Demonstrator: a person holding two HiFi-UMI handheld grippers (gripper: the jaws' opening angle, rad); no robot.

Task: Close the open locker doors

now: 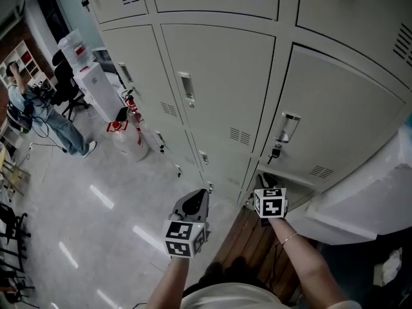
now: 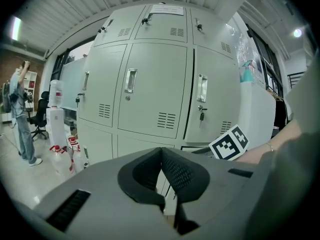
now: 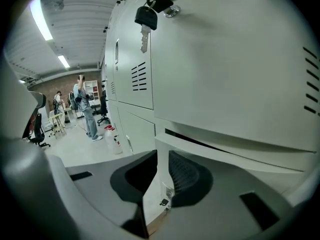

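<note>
Right gripper view shows the step in hand: the right gripper (image 3: 161, 176) has taken the free edge of the lower locker door (image 3: 208, 151), and its jaws look pinched on that edge, with the small latch just below the pads. The door stands ajar under the keyed locker door (image 3: 225, 59), whose key (image 3: 145, 21) hangs at 11 o'clock. The closing swing has not yet been made, I judge.

The held edge runs up and down, the door's long axis as far as the frame shows. The panel stretches away toward 3 o'clock, so its free edge points out at the person.

Next it wants a steady push toward 12 o'clock until the door sits flush, with the jaws let go before the frame traps them.

The left gripper (image 2: 161, 156) has its jaws pressed together on nothing, at 7 o'clock of the right one.
</note>
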